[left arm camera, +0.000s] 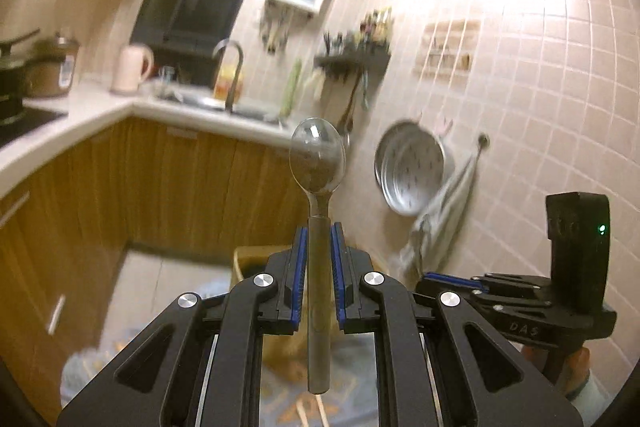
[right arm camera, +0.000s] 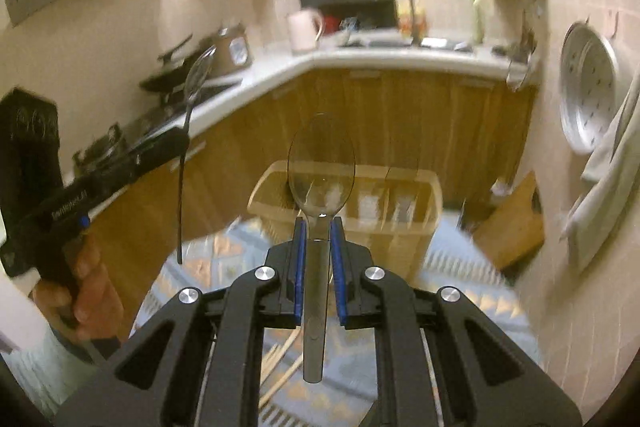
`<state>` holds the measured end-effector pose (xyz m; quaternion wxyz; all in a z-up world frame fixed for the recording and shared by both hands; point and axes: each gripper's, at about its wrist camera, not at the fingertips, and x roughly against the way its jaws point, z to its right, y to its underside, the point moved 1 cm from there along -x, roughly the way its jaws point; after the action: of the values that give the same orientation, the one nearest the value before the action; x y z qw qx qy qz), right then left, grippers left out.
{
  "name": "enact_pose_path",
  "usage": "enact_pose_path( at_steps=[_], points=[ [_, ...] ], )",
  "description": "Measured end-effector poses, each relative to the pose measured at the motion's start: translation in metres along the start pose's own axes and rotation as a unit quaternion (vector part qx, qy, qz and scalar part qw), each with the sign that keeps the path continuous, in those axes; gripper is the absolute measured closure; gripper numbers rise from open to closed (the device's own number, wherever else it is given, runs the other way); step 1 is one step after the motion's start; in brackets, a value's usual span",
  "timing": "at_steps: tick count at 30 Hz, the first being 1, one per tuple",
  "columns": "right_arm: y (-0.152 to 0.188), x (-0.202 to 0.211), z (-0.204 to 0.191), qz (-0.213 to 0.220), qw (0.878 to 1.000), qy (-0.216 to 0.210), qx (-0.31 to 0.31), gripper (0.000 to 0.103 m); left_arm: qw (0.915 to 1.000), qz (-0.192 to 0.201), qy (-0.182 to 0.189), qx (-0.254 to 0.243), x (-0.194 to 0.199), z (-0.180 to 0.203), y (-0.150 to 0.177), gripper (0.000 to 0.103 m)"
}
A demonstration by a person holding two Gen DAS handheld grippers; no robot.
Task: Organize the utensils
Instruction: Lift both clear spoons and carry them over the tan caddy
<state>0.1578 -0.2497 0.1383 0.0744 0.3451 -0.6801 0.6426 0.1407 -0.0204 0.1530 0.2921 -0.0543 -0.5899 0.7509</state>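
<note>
While both grippers are raised in the air above the patterned floor mat (right arm camera: pixel 452 267), two clear plastic spoons are in play, one in each; the left gripper (left arm camera: pixel 319 259) has its fingers clamped on the handle of one spoon (left arm camera: pixel 318 163), bowl upward. The right gripper (right arm camera: pixel 319 251) is likewise clamped on the second spoon (right arm camera: pixel 321 167), held upright before one beige utensil basket (right arm camera: pixel 400 187); a few chopsticks (right arm camera: pixel 280 359) lie on the mat.
</note>
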Motion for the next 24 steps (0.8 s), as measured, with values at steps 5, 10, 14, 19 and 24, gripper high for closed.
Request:
enact_pose_path(
  at_steps=[5, 10, 14, 19, 24],
  points=[
    [-0.039, -0.001, 0.021, 0.063, 0.997, 0.025, -0.028, 0.093, 0.9995, 0.031, -0.003, 0.000, -0.026, 0.004, -0.013, 0.093],
    [-0.060, -0.013, 0.039, 0.105, 0.992, 0.049, -0.042, 0.093, 0.9985, 0.050, -0.022, -0.001, -0.054, -0.005, -0.013, 0.093],
    [-0.060, -0.033, 0.047, 0.123, 0.989, 0.067, -0.047, 0.093, 0.9975, 0.056, -0.042, -0.002, -0.074, -0.013, -0.006, 0.093],
    [-0.052, -0.058, 0.057, 0.130, 0.986, 0.097, -0.046, 0.093, 0.9964, 0.058, -0.062, 0.000, -0.091, -0.026, 0.004, 0.093],
    [-0.044, -0.076, 0.066, 0.126, 0.985, 0.106, -0.048, 0.093, 0.9949, 0.061, -0.080, 0.004, -0.099, -0.037, 0.015, 0.093]
  ],
)
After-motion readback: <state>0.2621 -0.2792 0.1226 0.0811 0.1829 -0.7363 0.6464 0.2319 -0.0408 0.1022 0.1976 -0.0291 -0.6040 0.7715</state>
